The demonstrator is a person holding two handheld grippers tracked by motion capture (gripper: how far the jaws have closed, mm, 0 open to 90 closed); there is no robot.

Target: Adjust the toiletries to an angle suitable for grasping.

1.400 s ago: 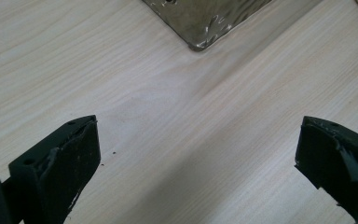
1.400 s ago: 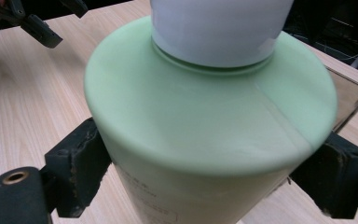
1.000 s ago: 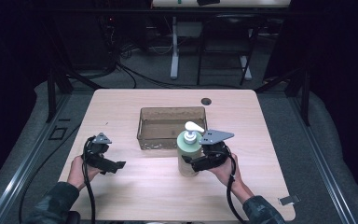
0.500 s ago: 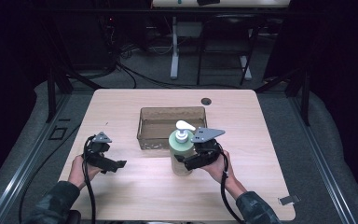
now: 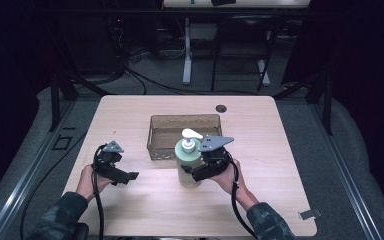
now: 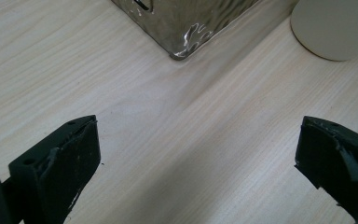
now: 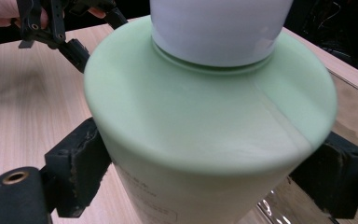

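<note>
Right gripper (image 5: pixel 198 173) fingers (image 7: pixel 77 165) clamped on the shoulder of the green pump bottle (image 5: pixel 188 162), upright near the counter (image 5: pixel 130 115) middle, just before the clear bin (image 5: pixel 155 137). Smooth rigid plastic, likely slippery and weighty; body grip below the shoulder safest. Left gripper (image 5: pixel 125 176) fingers spread, empty.

No legible text or labels.

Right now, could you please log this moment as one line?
right gripper: shut on bottle | bottle: upright, before bin | left gripper: open, empty, over table
</note>
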